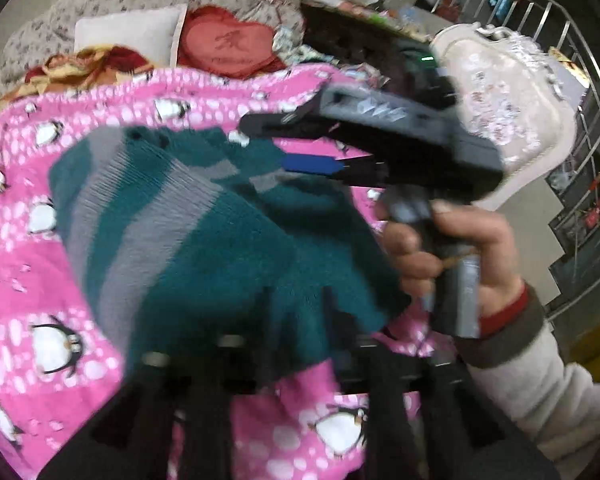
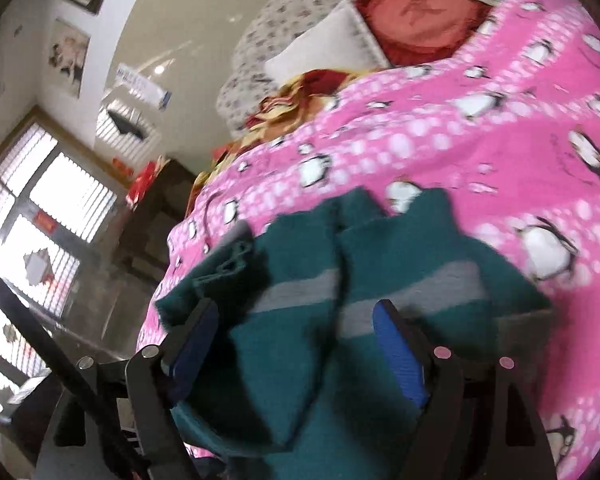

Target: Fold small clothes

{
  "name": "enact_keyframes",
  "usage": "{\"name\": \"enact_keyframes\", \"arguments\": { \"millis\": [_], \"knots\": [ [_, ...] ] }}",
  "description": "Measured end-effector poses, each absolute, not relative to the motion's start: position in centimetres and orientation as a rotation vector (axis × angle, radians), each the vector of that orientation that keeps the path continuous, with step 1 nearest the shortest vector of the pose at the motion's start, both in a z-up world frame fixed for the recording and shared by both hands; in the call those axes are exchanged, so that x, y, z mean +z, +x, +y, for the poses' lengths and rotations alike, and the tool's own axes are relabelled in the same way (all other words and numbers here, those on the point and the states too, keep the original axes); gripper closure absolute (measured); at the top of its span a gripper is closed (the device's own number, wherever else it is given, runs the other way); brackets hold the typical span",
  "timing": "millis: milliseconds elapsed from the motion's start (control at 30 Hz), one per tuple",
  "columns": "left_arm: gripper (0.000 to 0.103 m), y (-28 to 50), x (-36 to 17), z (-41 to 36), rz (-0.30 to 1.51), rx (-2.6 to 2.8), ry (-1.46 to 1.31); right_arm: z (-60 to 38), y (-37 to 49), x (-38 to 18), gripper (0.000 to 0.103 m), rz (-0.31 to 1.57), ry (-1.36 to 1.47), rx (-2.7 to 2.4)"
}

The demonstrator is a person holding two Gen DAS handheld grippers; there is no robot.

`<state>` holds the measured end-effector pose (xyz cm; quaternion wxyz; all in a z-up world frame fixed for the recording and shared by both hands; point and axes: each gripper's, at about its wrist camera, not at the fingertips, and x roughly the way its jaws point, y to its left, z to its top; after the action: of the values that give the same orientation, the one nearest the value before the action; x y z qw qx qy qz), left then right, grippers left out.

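A teal knitted garment with grey stripes (image 1: 188, 236) lies bunched on a pink penguin blanket (image 1: 24, 264). In the left wrist view the cloth drapes over my left gripper's fingers, which are hidden under it at the bottom. My right gripper (image 1: 296, 152) reaches in from the right, its fingers spread above the garment's far edge. In the right wrist view the garment (image 2: 300, 340) fills the gap between my right gripper's (image 2: 296, 332) blue pads (image 2: 400, 356), which stand apart with cloth between them.
A red heart cushion (image 1: 232, 44) and a white pillow (image 1: 128, 32) lie at the bed's head. A floral chair (image 1: 508, 100) and a metal railing (image 1: 580, 92) stand to the right. Windows (image 2: 32, 216) show on the left in the right wrist view.
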<state>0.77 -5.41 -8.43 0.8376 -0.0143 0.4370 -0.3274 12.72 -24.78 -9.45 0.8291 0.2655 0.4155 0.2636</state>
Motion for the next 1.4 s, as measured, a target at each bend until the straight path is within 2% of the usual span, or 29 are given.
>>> {"name": "enact_keyframes", "arguments": {
  "millis": [67, 167, 233, 400, 433, 467, 533, 767, 900, 1000, 1067, 1100, 1133, 1167, 1400],
  "knots": [
    [0.049, 0.2, -7.3, -4.0, 0.889, -0.688, -0.040, -23.0, 12.9, -8.5, 0.019, 0.877, 0.502, 0.591],
    [0.045, 0.1, -6.0, -1.5, 0.839, -0.627, -0.027, -20.4, 14.4, -7.8, 0.019, 0.904, 0.503, 0.669],
    [0.042, 0.3, -5.9, -0.1, 0.812, -0.557, -0.016, -18.5, 16.1, -8.3, 0.015, 0.964, 0.520, 0.712],
    [0.042, 1.7, -7.5, 2.5, 0.896, -0.498, -0.108, -14.0, 20.2, -12.2, 0.014, 1.134, 0.631, 0.750],
    [0.042, 1.9, -7.7, 2.6, 0.905, -0.489, -0.112, -13.3, 20.1, -12.4, 0.019, 1.127, 0.613, 0.760],
    [0.042, 2.1, -8.0, 2.8, 0.911, -0.476, -0.114, -13.0, 20.0, -12.2, 0.044, 1.106, 0.590, 0.764],
    [0.042, 2.1, -8.2, 3.3, 0.912, -0.466, -0.114, -12.5, 19.0, -11.0, 0.082, 1.030, 0.522, 0.740],
    [0.041, 2.6, -7.2, 3.5, 0.865, -0.489, -0.125, -18.9, 11.6, -5.4, 0.084, 0.774, 0.503, 0.687],
    [0.040, 3.3, -8.6, 1.3, 0.901, -0.527, -0.106, -21.7, 9.7, -8.2, 0.084, 0.835, 0.484, 0.537],
    [0.040, 4.1, -10.5, -0.6, 0.951, -0.523, -0.055, -22.5, 10.1, -11.2, 0.083, 0.913, 0.522, 0.469],
    [0.039, 4.4, -11.3, -1.2, 0.965, -0.525, -0.045, -23.2, 9.9, -11.5, 0.067, 0.922, 0.561, 0.463],
    [0.039, 4.4, -11.5, -1.2, 0.967, -0.522, -0.044, -23.8, 9.8, -11.4, 0.058, 0.921, 0.577, 0.458],
    [0.038, 4.4, -11.6, -1.2, 0.967, -0.515, -0.044, -24.2, 9.8, -11.3, 0.034, 0.914, 0.595, 0.448],
    [0.036, 4.5, -11.6, -1.1, 0.964, -0.512, -0.047, -24.6, 9.8, -11.1, 0.020, 0.906, 0.603, 0.445],
    [0.032, 4.5, -12.1, -0.6, 0.974, -0.504, -0.081, -22.9, 12.5, -12.7, 0.019, 0.967, 0.554, 0.462]
  ]
}}
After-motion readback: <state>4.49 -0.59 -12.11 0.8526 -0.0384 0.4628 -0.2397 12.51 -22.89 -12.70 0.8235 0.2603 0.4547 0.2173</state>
